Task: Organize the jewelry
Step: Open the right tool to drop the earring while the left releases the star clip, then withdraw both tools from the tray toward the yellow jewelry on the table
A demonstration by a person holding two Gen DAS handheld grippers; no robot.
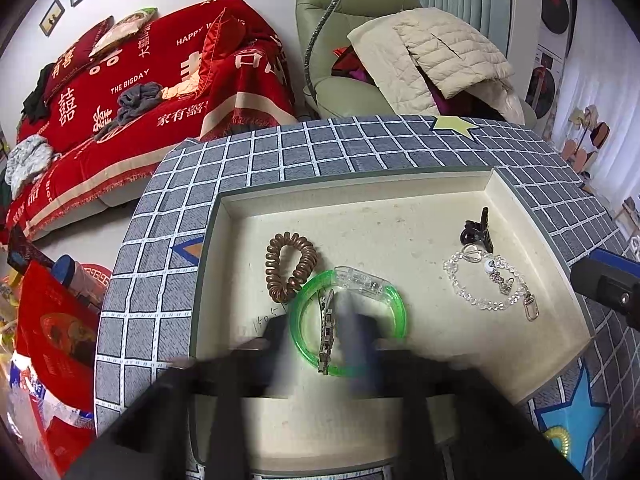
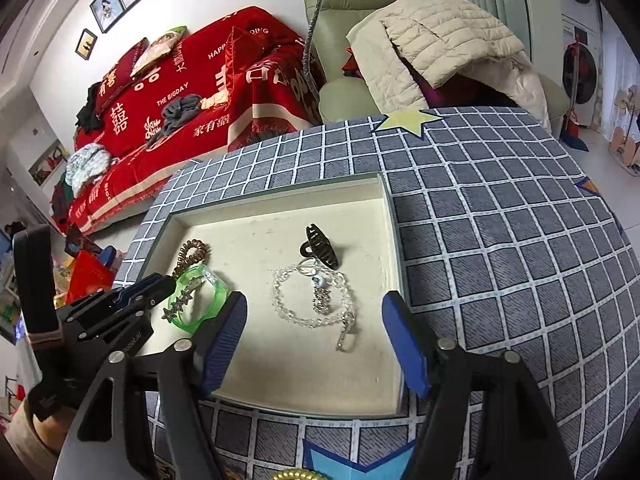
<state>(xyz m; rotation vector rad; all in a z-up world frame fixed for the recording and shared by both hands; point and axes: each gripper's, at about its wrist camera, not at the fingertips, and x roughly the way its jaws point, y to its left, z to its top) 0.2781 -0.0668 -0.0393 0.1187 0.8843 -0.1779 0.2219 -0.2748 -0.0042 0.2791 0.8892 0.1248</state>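
A cream tray (image 1: 532, 216) (image 2: 384, 216) sits on a grey checked table. In it lie a brown spiral hair tie (image 1: 290, 266) (image 2: 190, 256), a green translucent bangle (image 1: 396, 304) (image 2: 208, 286) with a metal star hair clip (image 1: 327, 332) (image 2: 180, 300) across it, a clear bead bracelet (image 1: 486, 280) (image 2: 312, 300) and a black claw clip (image 1: 476, 230) (image 2: 320, 246). My left gripper (image 1: 320, 336) (image 2: 160, 284) is blurred, its fingers either side of the hair clip at the bangle. My right gripper (image 2: 314, 340) is open and empty above the tray's near edge.
A red-covered sofa (image 1: 140, 92) and a green armchair with a beige quilted jacket (image 1: 432, 56) stand beyond the table. A yellow spiral hair tie (image 1: 560, 438) lies on a blue star patch at the table's near side. Red bags (image 1: 52, 328) sit on the floor left.
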